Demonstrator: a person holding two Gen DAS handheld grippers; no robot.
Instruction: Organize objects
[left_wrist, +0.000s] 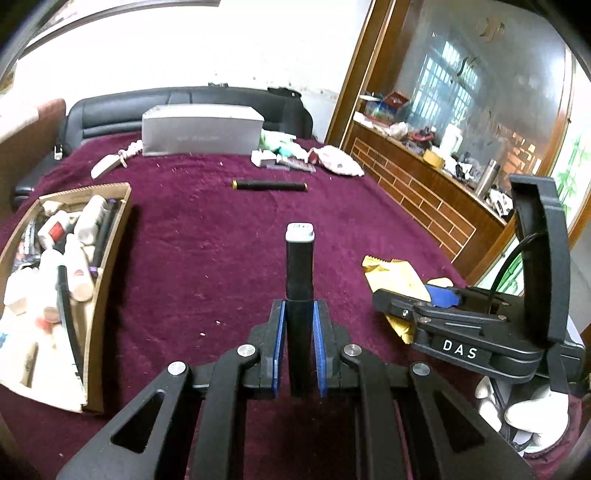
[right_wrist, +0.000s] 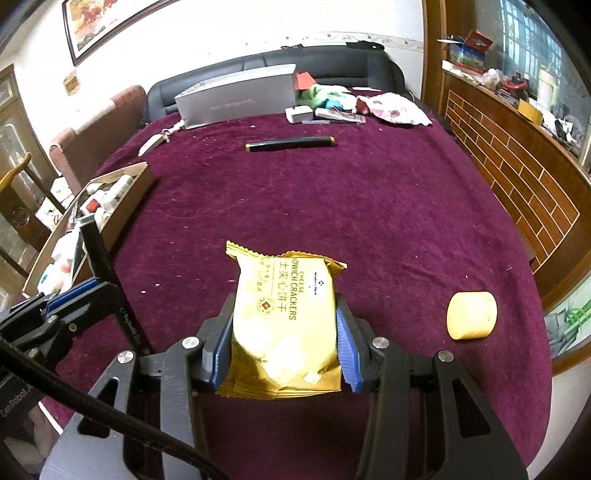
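Note:
My left gripper (left_wrist: 299, 314) is shut on a black tube with a white cap (left_wrist: 299, 266), held above the maroon tablecloth (left_wrist: 221, 229). My right gripper (right_wrist: 284, 325) is shut on a yellow cheese cracker packet (right_wrist: 284, 310). In the left wrist view the right gripper (left_wrist: 424, 295) and its packet (left_wrist: 391, 277) sit to the right. In the right wrist view the left gripper (right_wrist: 74, 299) and its tube (right_wrist: 99, 258) sit at the left. A cardboard box (left_wrist: 107, 258) full of bottles and tubes lies to the left; it also shows in the right wrist view (right_wrist: 129, 188).
A black pen-like stick (right_wrist: 290, 143) lies mid-table. A yellow round block (right_wrist: 471, 314) lies at the right. A grey box (right_wrist: 240, 98), a white item (right_wrist: 299, 113) and crumpled cloth (right_wrist: 395, 107) sit at the far edge. A wooden cabinet (right_wrist: 517, 166) stands at the right.

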